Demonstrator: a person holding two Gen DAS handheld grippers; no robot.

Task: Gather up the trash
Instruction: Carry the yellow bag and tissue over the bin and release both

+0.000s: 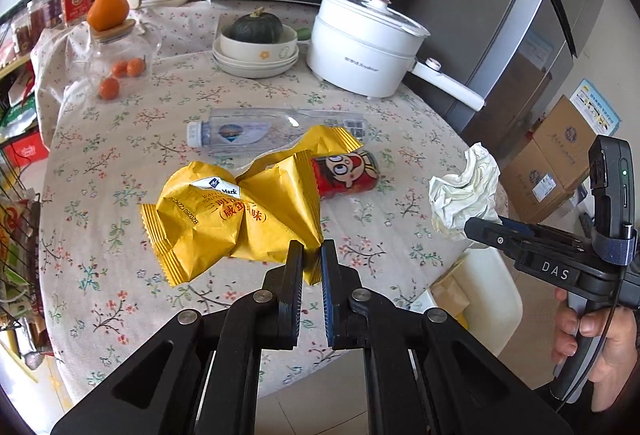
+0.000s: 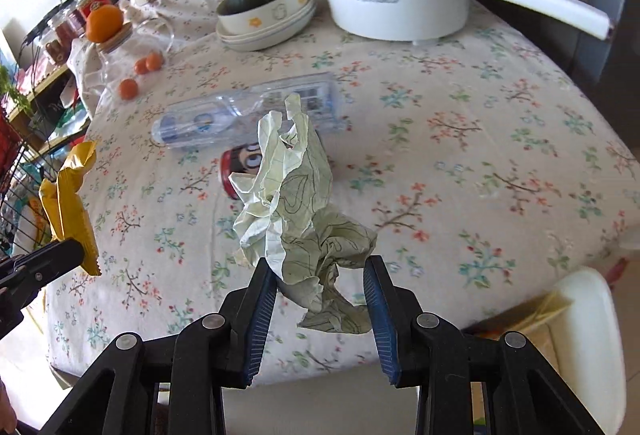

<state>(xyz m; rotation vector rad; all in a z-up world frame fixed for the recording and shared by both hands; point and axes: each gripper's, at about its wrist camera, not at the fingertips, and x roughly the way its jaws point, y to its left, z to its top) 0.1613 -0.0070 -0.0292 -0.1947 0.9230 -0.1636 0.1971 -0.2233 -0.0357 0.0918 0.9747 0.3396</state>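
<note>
My left gripper [image 1: 311, 249] is shut on a crumpled yellow snack wrapper [image 1: 236, 219] and holds it above the table's near edge; the wrapper also shows in the right wrist view [image 2: 70, 211]. My right gripper [image 2: 320, 267] is shut on a crumpled pale paper wad [image 2: 300, 219], held above the table edge; the wad also shows in the left wrist view [image 1: 464, 191]. A clear plastic bottle [image 1: 276, 129] lies on its side on the floral tablecloth [image 1: 120, 295]. A red cartoon can [image 1: 348, 173] lies just in front of it, partly hidden by the wrapper.
A white electric pot [image 1: 364, 43] with a long handle, stacked bowls with a green squash [image 1: 256, 47], a glass jar with oranges [image 1: 116, 51], an air fryer and a microwave stand at the back. A white bin [image 2: 580, 331] stands below the table's right edge. Cardboard boxes [image 1: 552, 163] sit on the floor.
</note>
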